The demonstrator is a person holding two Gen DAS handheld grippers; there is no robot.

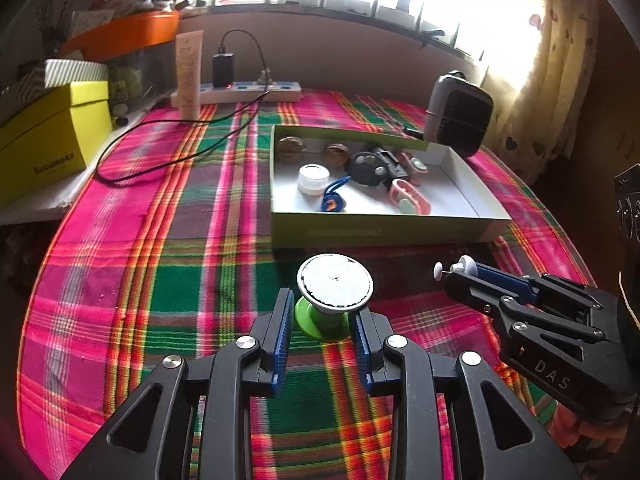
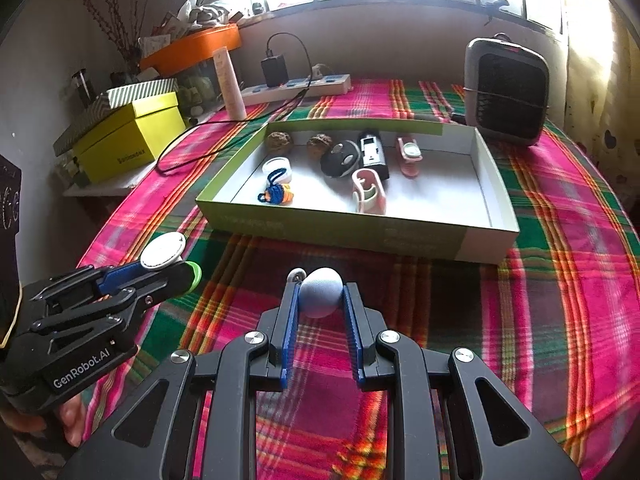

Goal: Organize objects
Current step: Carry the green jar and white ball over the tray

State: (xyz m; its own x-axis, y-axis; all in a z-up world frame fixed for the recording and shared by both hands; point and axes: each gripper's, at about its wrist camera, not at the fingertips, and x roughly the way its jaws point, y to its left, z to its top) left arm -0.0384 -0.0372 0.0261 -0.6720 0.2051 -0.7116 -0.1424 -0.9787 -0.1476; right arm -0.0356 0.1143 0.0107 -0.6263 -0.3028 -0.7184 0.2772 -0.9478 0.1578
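Observation:
My left gripper (image 1: 322, 316) is shut on a green spool with a white round top (image 1: 335, 285), held above the plaid cloth in front of the box; it also shows in the right wrist view (image 2: 164, 257). My right gripper (image 2: 320, 300) is shut on a small white-grey knob (image 2: 321, 293) with a tiny wheel at its tip; it shows in the left wrist view (image 1: 460, 269). The open white and green box (image 1: 384, 230) (image 2: 352, 234) holds two walnuts, a white cap, a blue-orange knit charm, a black key fob, a black clip and pink clips.
A grey and black heater (image 2: 506, 92) stands behind the box at the right. A power strip with a black charger (image 2: 296, 82), a tube (image 2: 231, 84), a yellow box (image 2: 128, 140) and an orange bin (image 2: 196, 46) line the far left. A black cable (image 1: 168, 148) loops on the cloth.

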